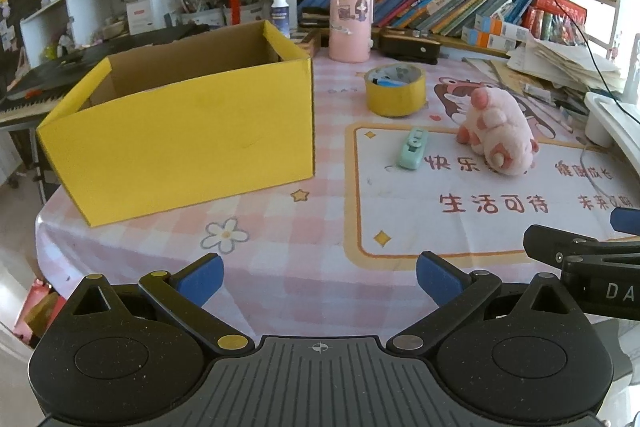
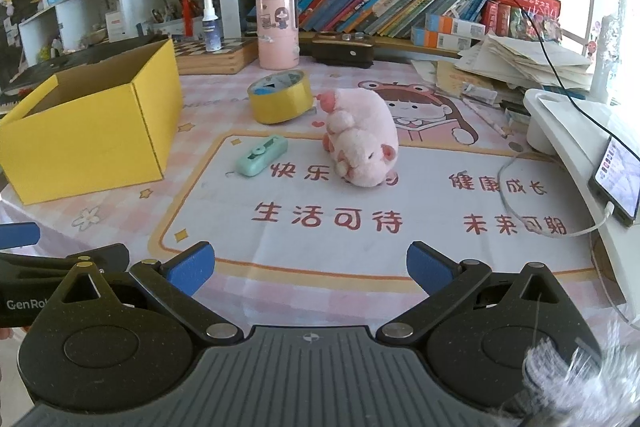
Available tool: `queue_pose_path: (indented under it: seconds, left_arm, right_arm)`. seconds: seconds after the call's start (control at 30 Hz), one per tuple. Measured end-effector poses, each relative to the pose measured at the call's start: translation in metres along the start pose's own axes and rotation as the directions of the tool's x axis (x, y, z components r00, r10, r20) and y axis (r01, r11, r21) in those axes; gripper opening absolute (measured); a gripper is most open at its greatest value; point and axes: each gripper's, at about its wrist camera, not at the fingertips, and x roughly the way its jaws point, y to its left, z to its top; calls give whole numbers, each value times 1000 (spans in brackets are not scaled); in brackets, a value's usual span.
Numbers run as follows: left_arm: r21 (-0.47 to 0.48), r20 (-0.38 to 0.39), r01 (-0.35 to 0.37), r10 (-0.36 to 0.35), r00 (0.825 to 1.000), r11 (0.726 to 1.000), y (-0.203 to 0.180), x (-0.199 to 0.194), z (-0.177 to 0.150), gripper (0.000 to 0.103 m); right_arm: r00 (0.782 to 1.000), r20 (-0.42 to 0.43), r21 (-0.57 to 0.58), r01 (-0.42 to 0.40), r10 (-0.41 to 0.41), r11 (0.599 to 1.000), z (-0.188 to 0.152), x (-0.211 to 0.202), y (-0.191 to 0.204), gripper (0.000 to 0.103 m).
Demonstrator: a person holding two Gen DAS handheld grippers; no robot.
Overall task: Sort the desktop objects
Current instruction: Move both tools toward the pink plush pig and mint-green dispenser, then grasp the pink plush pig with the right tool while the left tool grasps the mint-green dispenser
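An open yellow cardboard box [image 1: 188,131] [image 2: 88,131] stands on the left of the desk, and what I see of its inside is bare. To its right lie a yellow tape roll [image 1: 395,90] [image 2: 280,101], a small mint-green correction tape [image 1: 413,149] [image 2: 262,155] and a pink plush pig [image 1: 498,131] [image 2: 362,139]. My left gripper [image 1: 319,281] hovers open over the near desk edge, holding nothing. My right gripper [image 2: 310,267] is open too, facing the pig from the front, empty. Each gripper shows at the edge of the other's view.
A pink cylinder holder [image 1: 351,23] [image 2: 277,29], a dark stapler [image 1: 408,47] [image 2: 342,49] and a spray bottle [image 2: 211,25] stand at the back below shelves of books. Paper stacks [image 2: 520,61], a white stand [image 2: 568,131] with a phone [image 2: 618,183] and cable fill the right side.
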Motion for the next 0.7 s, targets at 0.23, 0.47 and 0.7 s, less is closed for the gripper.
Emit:
queue_pose_path:
  seconds: [0.23,0.47,0.7]
  left_arm:
    - [1,-10,8,-8,1000,1000,-11,13,9,103]
    - [-5,-21,10,-10,1000,1000,-23,27,20,103]
    - [-25,-33,6,-7,999,1000,-34,41,31,103]
  right_arm:
    - [1000,-11,-2,8,-8,1000,9,12,-13,103]
    - [1000,-22,-11,7,-8,1000,20,26,-27,103]
    - [1000,-23,-40,2,-3,999,35,42,-41,103]
